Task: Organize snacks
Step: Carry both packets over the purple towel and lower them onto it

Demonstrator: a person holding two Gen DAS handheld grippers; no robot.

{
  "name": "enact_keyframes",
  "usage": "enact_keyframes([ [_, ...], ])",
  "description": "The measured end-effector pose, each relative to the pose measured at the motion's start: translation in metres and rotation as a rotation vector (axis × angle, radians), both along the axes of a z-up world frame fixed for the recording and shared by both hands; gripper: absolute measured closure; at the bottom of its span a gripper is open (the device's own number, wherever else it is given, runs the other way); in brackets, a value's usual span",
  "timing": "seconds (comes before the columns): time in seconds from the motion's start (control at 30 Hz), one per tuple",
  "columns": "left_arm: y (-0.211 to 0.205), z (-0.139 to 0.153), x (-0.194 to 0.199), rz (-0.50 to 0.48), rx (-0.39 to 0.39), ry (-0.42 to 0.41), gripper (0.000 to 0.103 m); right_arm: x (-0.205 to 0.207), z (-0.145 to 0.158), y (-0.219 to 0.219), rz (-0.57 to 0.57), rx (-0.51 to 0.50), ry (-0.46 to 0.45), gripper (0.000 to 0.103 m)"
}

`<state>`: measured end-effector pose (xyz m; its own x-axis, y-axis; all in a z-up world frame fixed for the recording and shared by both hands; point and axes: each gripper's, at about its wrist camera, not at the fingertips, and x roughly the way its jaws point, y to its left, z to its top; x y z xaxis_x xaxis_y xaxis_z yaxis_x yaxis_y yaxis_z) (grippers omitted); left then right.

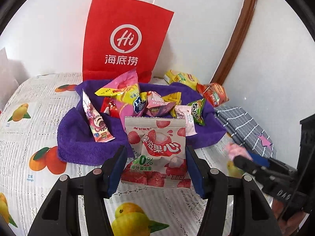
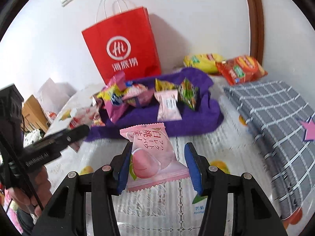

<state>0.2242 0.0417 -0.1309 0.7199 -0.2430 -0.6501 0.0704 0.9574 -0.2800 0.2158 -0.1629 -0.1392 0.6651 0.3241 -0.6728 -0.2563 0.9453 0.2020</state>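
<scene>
Left wrist view: left gripper (image 1: pixel 155 169) holds a lychee gummy packet (image 1: pixel 156 151) between its pads, jaws at a medium width set by the packet. Packet stands upright, long axis pointing away from the gripper toward the purple towel (image 1: pixel 78 143), which carries the snack pile on the desk (image 1: pixel 29 122). Red paper bag (image 1: pixel 122 39) stands directly beyond the towel, open end up.

Right wrist view: right gripper (image 2: pixel 157 167) is closed on a pink peach snack packet (image 2: pixel 151 161), jaws narrow. Packet lies tilted, long axis running toward the towel, printed text sideways. Red paper bag lies ahead and left; the left gripper appears nearer to it. A grey checked cloth (image 2: pixel 275 114) lies right.
</scene>
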Motion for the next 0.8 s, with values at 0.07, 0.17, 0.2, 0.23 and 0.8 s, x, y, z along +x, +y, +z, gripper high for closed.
enact_keyframes([
  [0.07,0.002,0.002,-0.001,0.003,-0.012,-0.007,0.046,-0.001,0.008,0.001,0.0,0.004,-0.012,0.051],
  [0.17,0.006,0.003,-0.002,0.008,-0.029,-0.014,0.046,-0.001,0.015,0.003,0.002,0.009,-0.026,0.051],
  [0.2,0.007,0.003,-0.003,0.01,-0.034,-0.016,0.046,-0.001,0.017,0.004,0.001,0.004,-0.028,0.051],
  [0.23,0.008,0.004,-0.003,0.011,-0.041,-0.019,0.046,-0.001,0.017,0.004,0.0,0.0,-0.029,0.051],
  [0.8,0.018,0.008,-0.007,0.024,-0.072,-0.029,0.046,0.015,0.027,0.02,0.018,0.003,-0.023,0.051],
])
